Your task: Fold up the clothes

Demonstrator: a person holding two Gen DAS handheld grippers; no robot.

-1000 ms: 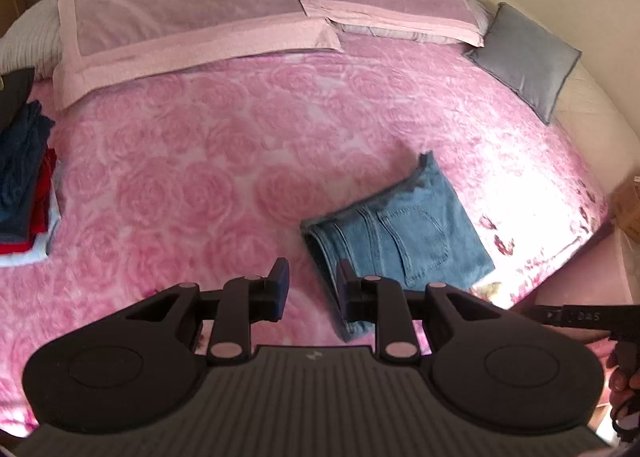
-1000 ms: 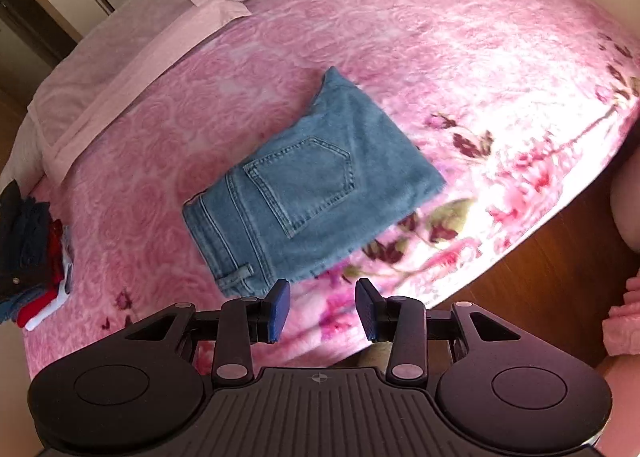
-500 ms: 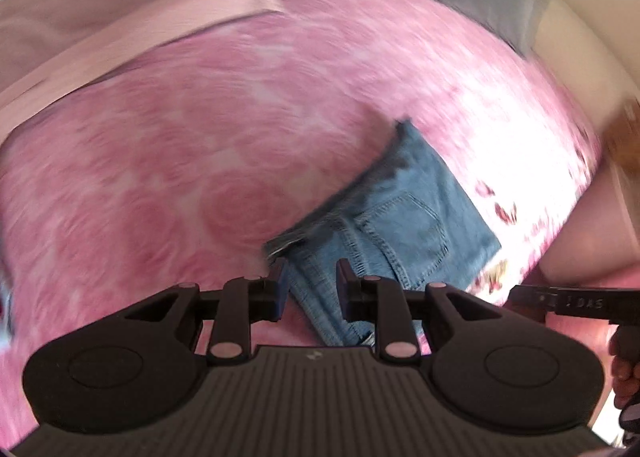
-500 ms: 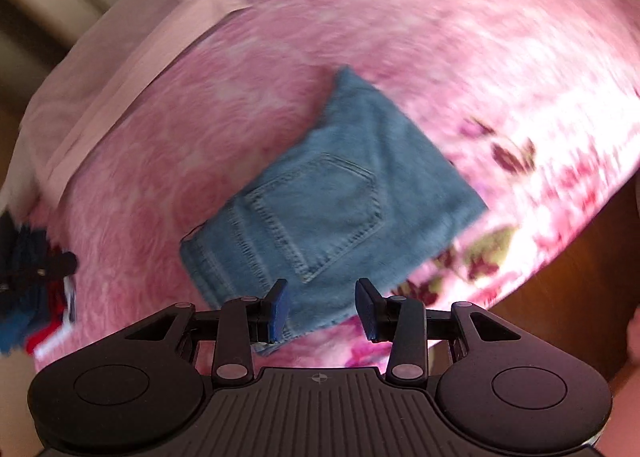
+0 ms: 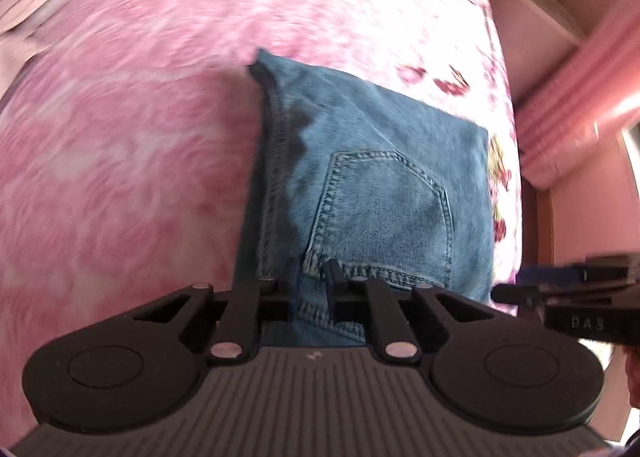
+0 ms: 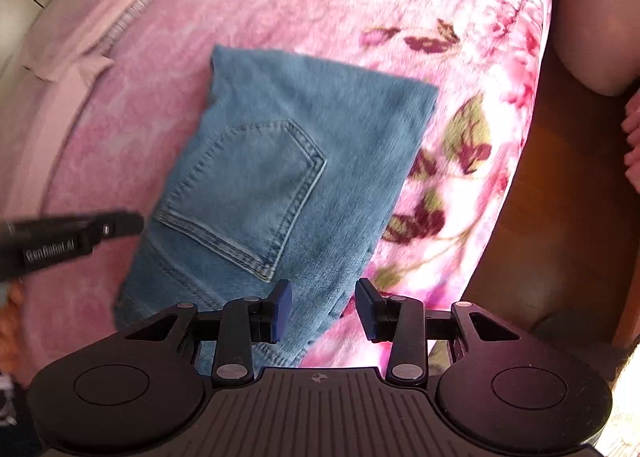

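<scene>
We saw the folded jeans lying flat on the pink floral bedspread, near the bed's edge, with one back pocket facing up and the waistband end closest to both tools. Our left gripper sat low at that waistband end; its two fingers stood close together with a narrow strip of denim showing between them, just below the pocket's lower seam. From this view we could not tell whether they were truly pinching the fabric or only resting above it. In the right wrist view the same tool showed as a dark bar coming in from the left side, its tip at the left border of the jeans.

Our right gripper had its jaws spread wide and held nothing. Its left finger hung over the near corner of the denim, while the other finger hung over bedspread just beside the folded garment's right edge. In the left wrist view that tool appeared at the far right, level with the jeans' lower right corner.

The bedspread was blurred in both views. Wooden floor showed beyond the bed's edge on the right
</scene>
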